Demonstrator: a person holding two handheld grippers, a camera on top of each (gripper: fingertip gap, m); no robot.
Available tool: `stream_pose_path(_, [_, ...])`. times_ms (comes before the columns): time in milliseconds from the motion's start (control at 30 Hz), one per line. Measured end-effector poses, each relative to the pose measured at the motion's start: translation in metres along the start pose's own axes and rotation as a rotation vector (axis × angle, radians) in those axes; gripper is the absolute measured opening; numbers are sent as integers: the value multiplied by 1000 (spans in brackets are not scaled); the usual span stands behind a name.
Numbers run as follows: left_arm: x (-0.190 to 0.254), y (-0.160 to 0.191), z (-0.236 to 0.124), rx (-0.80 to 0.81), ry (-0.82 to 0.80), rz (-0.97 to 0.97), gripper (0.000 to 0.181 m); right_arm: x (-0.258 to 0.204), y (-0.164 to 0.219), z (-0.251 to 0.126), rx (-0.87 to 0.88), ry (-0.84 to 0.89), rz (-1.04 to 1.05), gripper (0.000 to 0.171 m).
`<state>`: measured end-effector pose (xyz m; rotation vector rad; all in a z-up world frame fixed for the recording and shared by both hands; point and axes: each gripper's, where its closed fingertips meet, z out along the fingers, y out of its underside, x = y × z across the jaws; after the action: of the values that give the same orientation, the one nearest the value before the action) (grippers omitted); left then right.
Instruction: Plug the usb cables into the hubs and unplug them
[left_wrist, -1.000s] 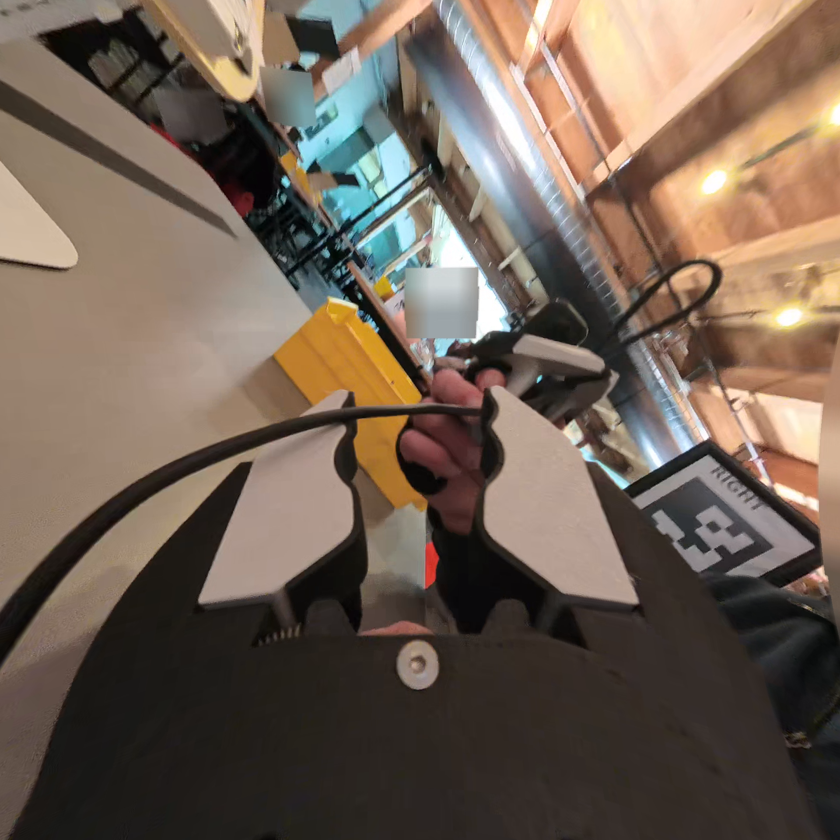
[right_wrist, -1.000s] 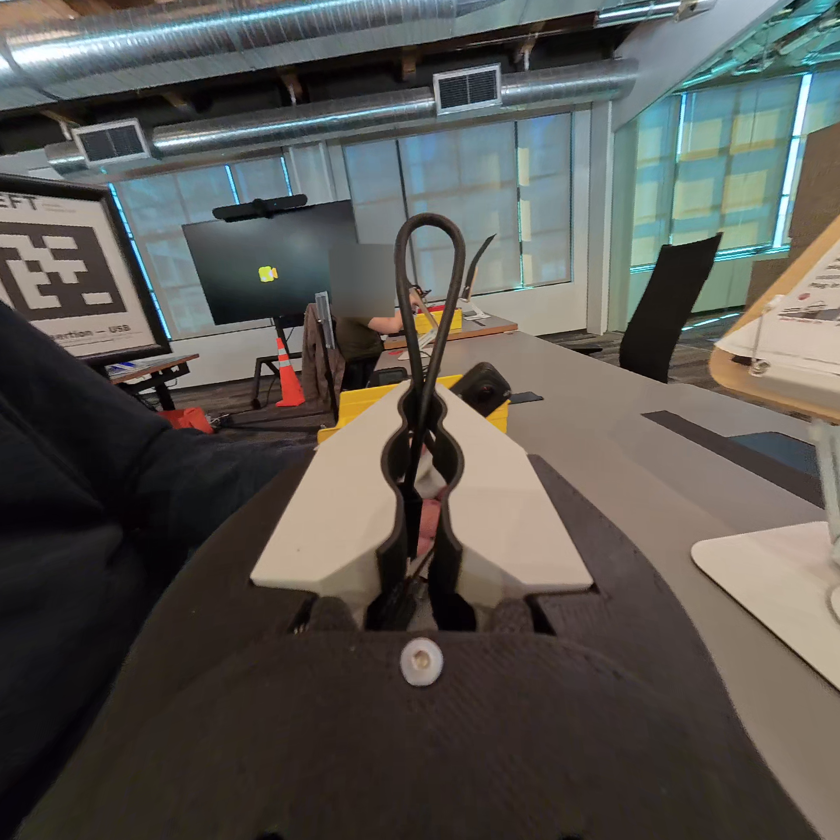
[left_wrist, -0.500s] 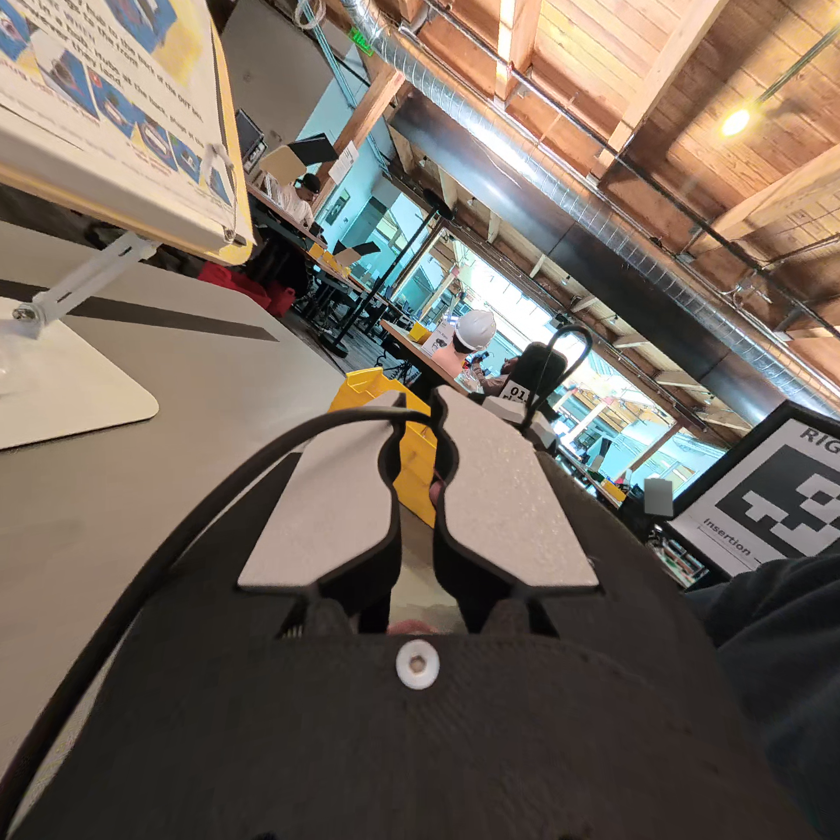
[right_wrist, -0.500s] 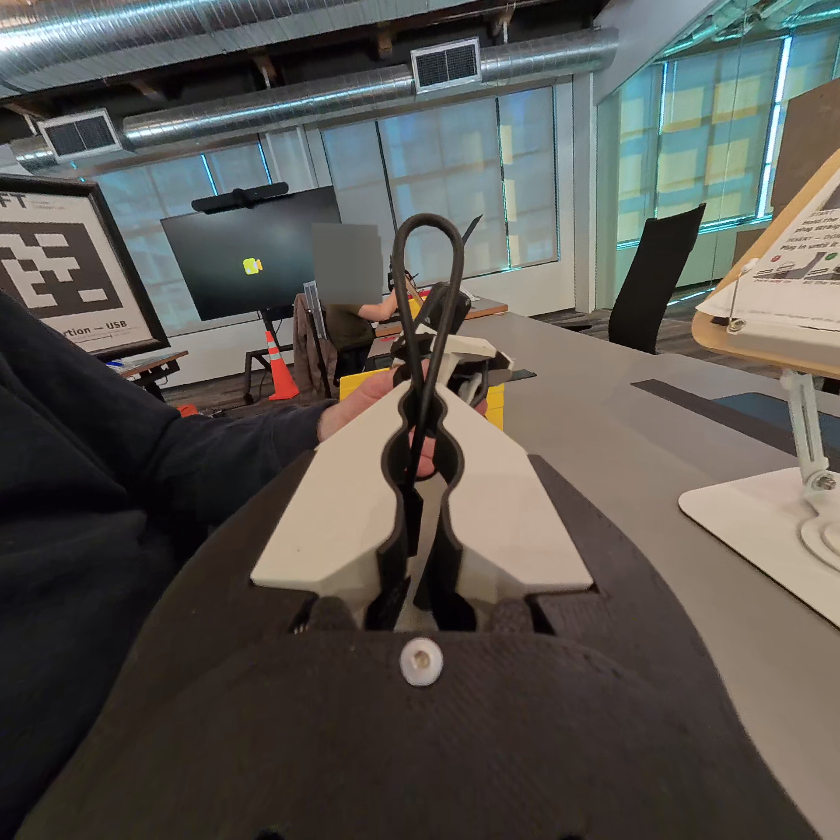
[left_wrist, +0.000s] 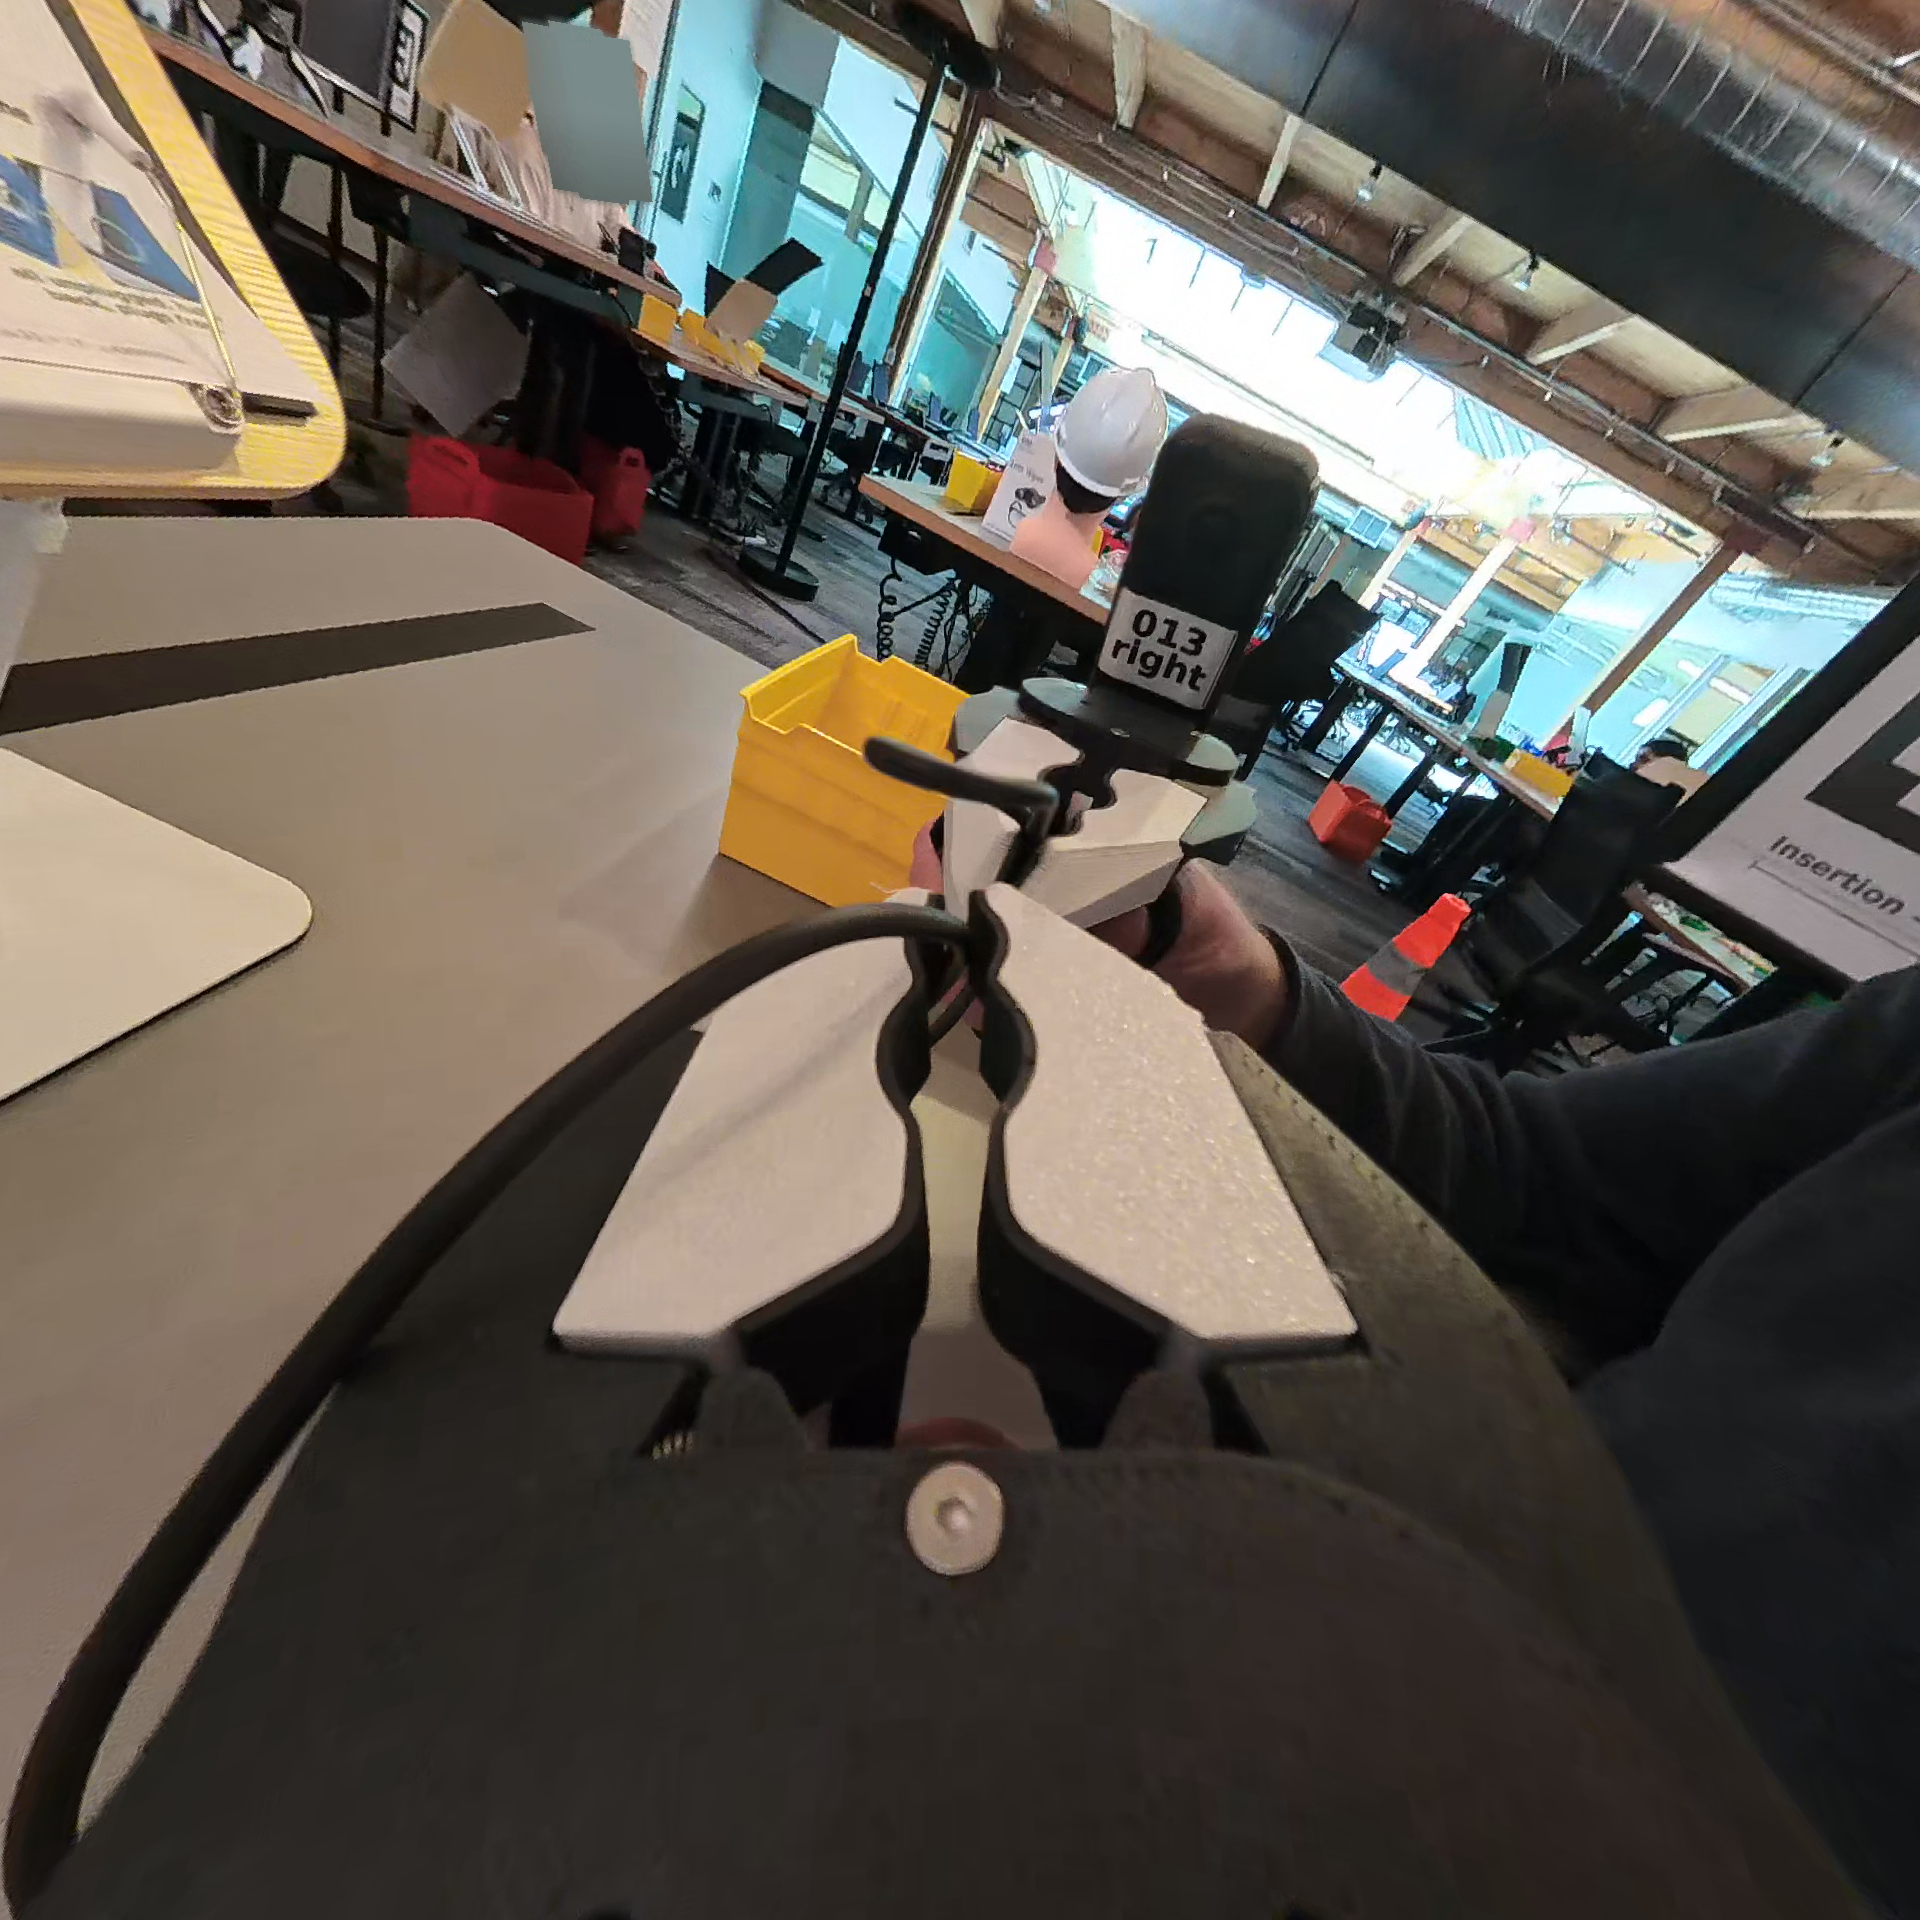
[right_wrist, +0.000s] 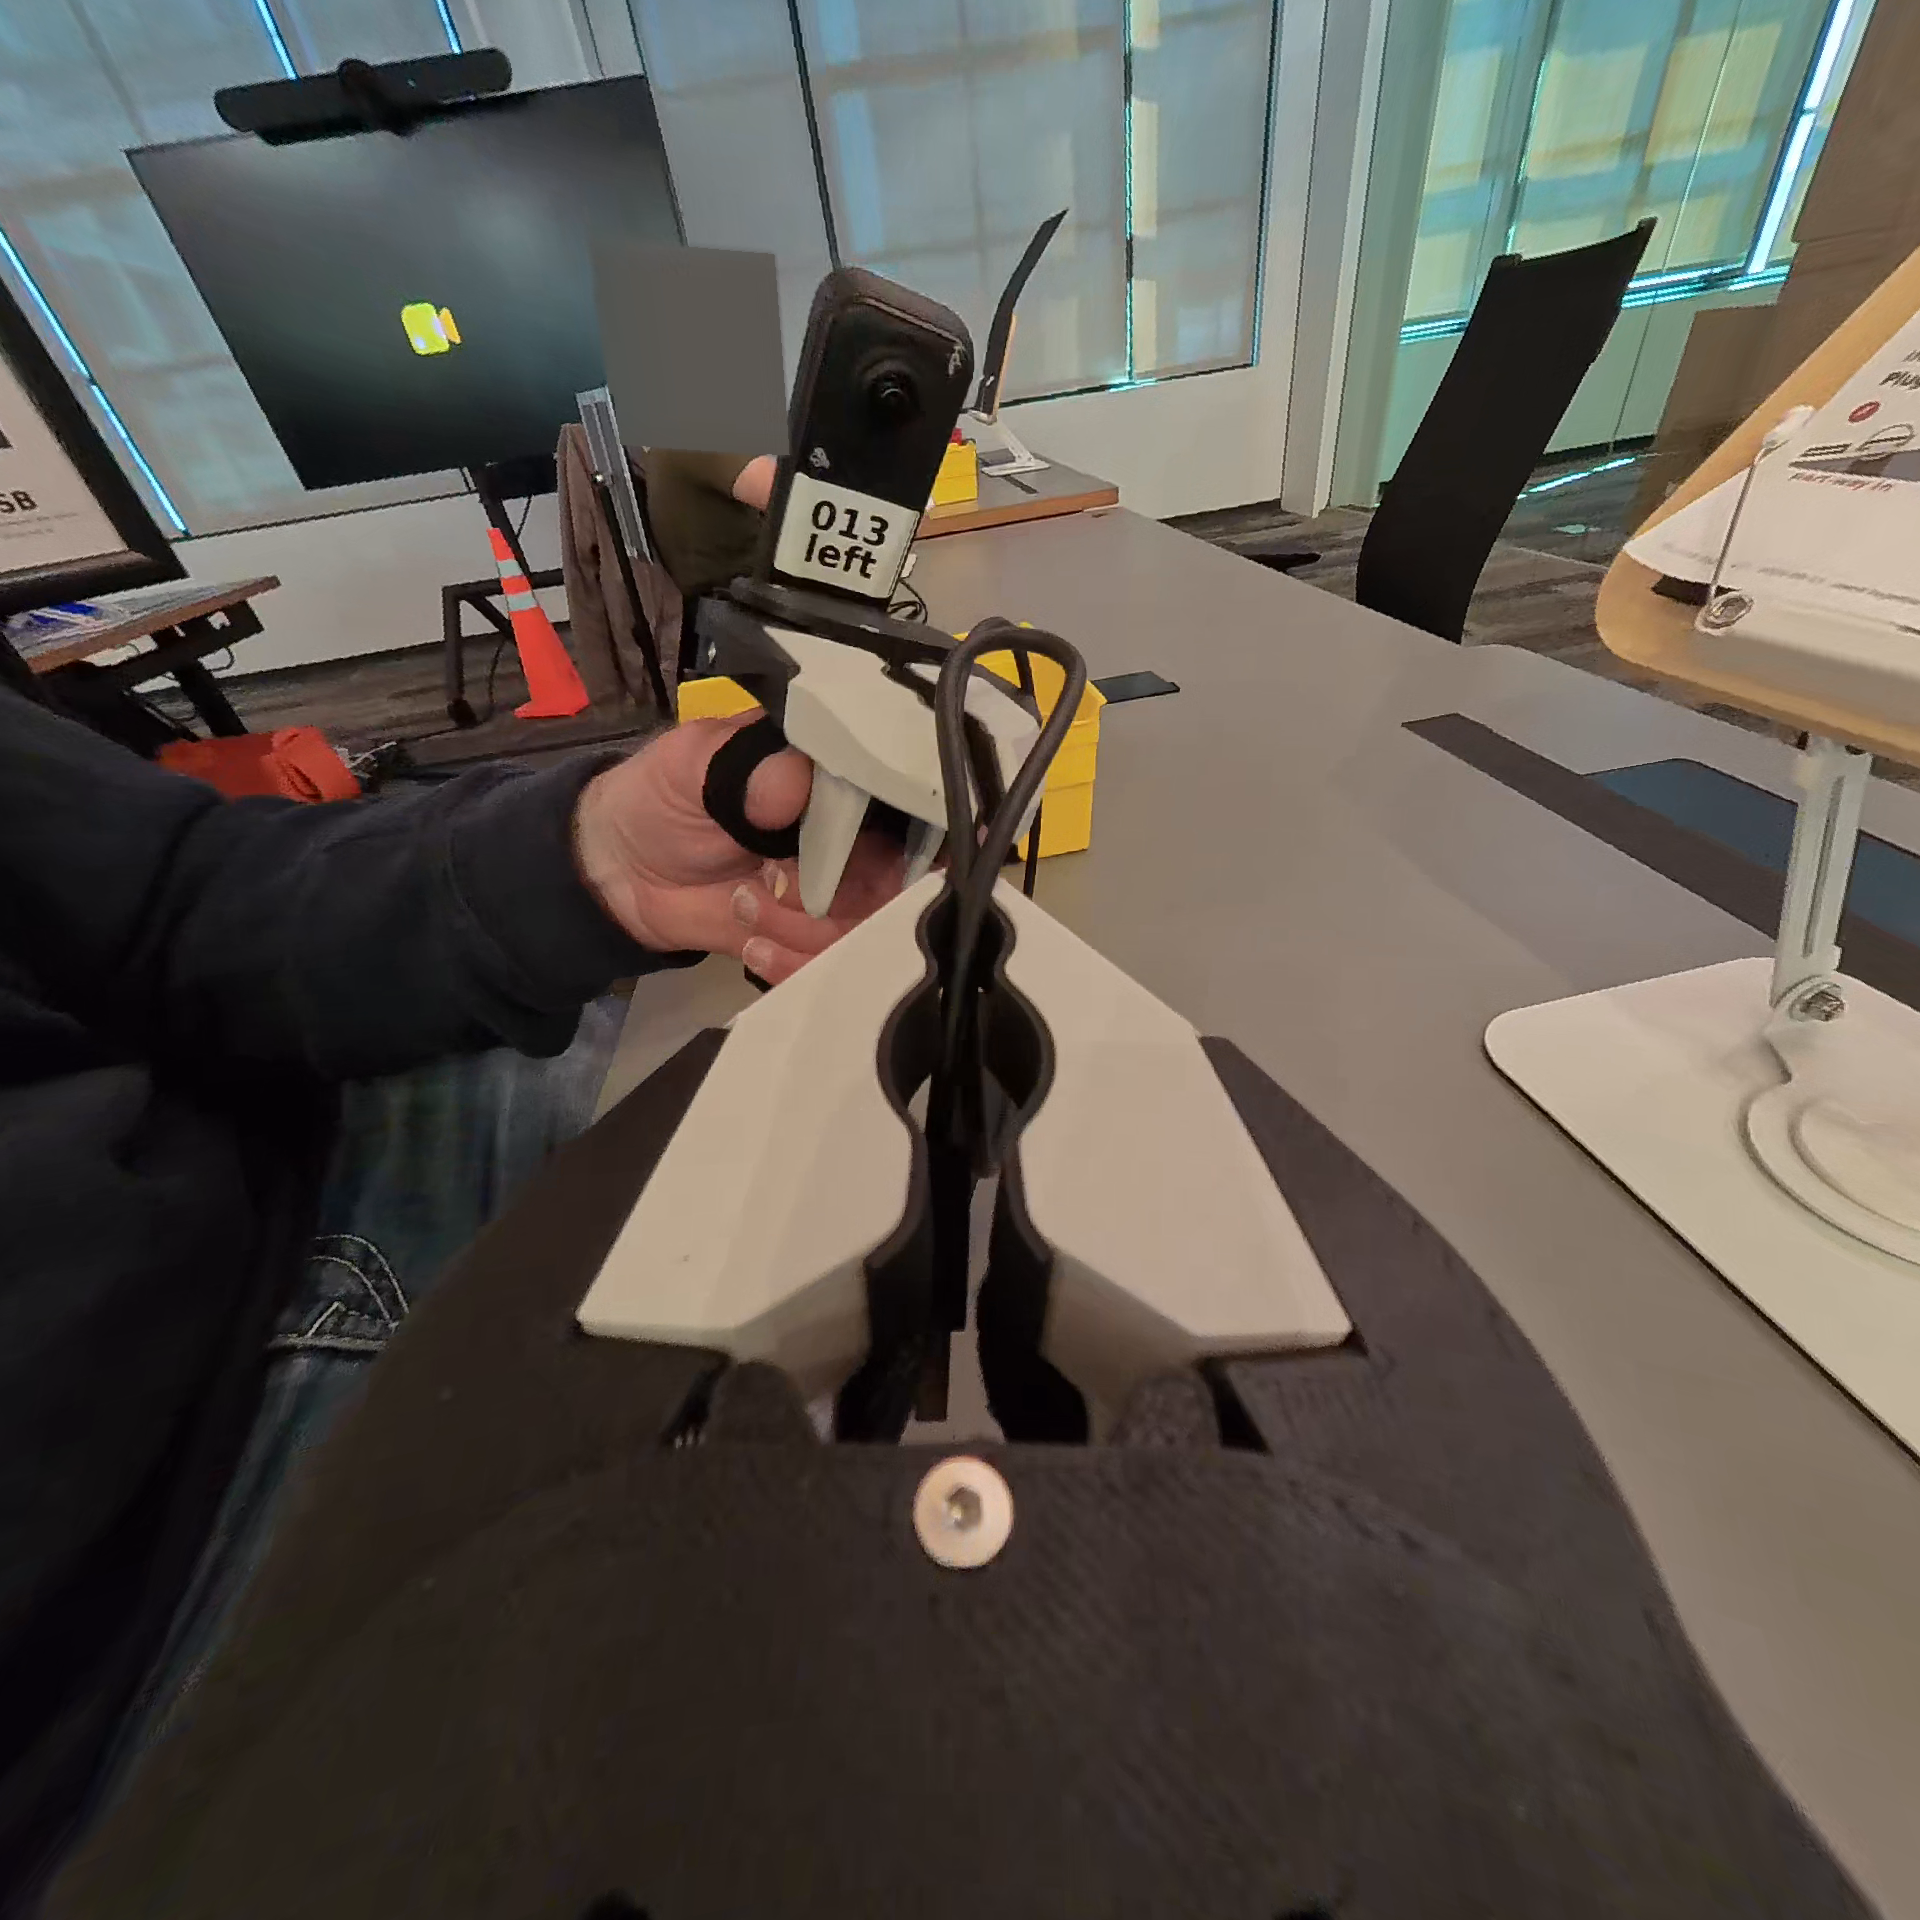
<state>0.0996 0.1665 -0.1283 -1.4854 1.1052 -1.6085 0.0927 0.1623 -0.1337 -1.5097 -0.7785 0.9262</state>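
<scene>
Right gripper clamped nearly closed on doubled black usb cable, loop sticking up past fingertips, above grey table. Left gripper narrowly parted, tips pinching same cable, which arcs back left over table. Yellow bin beyond on table.

A long grey bench with a dark strip set into its top. On it sit a yellow plastic bin near the far edge and the flat white base of a tilted sign stand.
</scene>
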Motion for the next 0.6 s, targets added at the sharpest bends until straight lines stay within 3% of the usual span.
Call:
stream_pose_path(267, [9, 1, 5, -5, 37, 40, 5, -3, 3, 12, -13, -17, -8, 0])
stream_pose_path(400, [17, 4, 9, -16, 77, 41, 18, -8, 12, 18, -88, -36, -34, 0])
stream_pose_path(600, [16, 4, 13, -7, 73, 22, 7, -15, 23, 30, -171, -15, -128, 0])
